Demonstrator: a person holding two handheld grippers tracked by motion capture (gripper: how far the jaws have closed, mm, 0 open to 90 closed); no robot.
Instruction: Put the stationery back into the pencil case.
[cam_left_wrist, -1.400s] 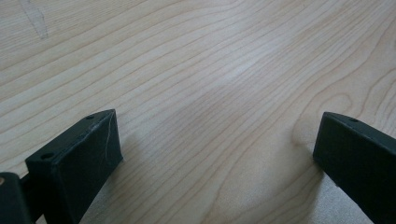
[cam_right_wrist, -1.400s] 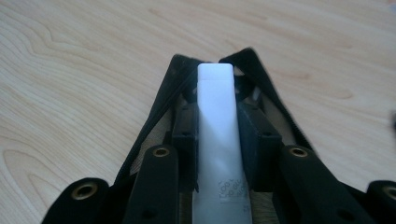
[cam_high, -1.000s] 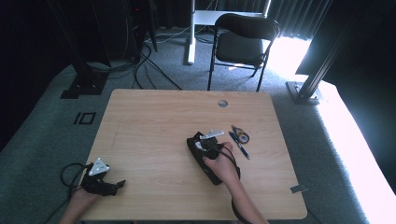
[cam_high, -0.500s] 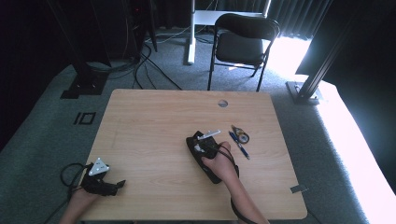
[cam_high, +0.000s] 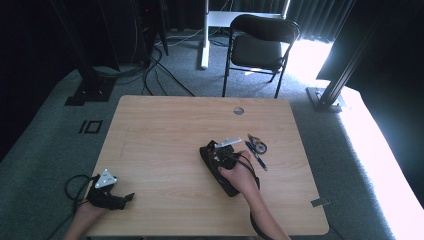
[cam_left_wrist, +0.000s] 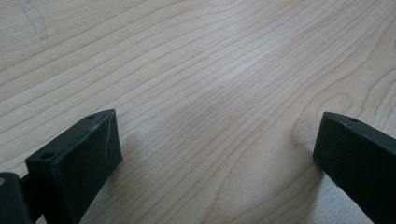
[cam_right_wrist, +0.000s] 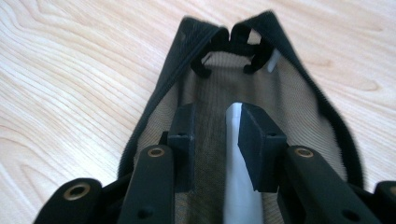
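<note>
A pale wood desk (cam_high: 165, 145) sits in a dark room, a folding chair (cam_high: 260, 42) beyond its far edge and sunlight spilling in at the right. Over at the near left corner, the left gripper (cam_high: 107, 192) rests on the desk, its jaws spread wide with nothing but bare wood grain between them.

All the action is at the middle right. The right gripper (cam_right_wrist: 219, 140) is pushed down inside a black mesh pouch (cam_right_wrist: 289, 107), and between its jaws lies a white pen-like stick (cam_right_wrist: 238, 186). The jaws stand partly apart; one touches the stick's side, but whether they truly clamp it cannot be told from here.

It looks like the stick is going into the pouch. To do that well, the person should keep it running along the pouch's length, slide it deep toward the far seam, and let go low so it lies flat and doesn't catch the mesh or the zip edge. The free left gripper could pin the pouch's rim if it starts to creep.

From above, the pouch (cam_high: 217, 165) lies with its long axis slanting from near right to far left, the open end toward the person's hand (cam_high: 240, 175). The stick follows that same line, pointing away into the pouch. Just beyond, scissors (cam_high: 257, 145) and a blue pen (cam_high: 257, 157) wait on the desk.
</note>
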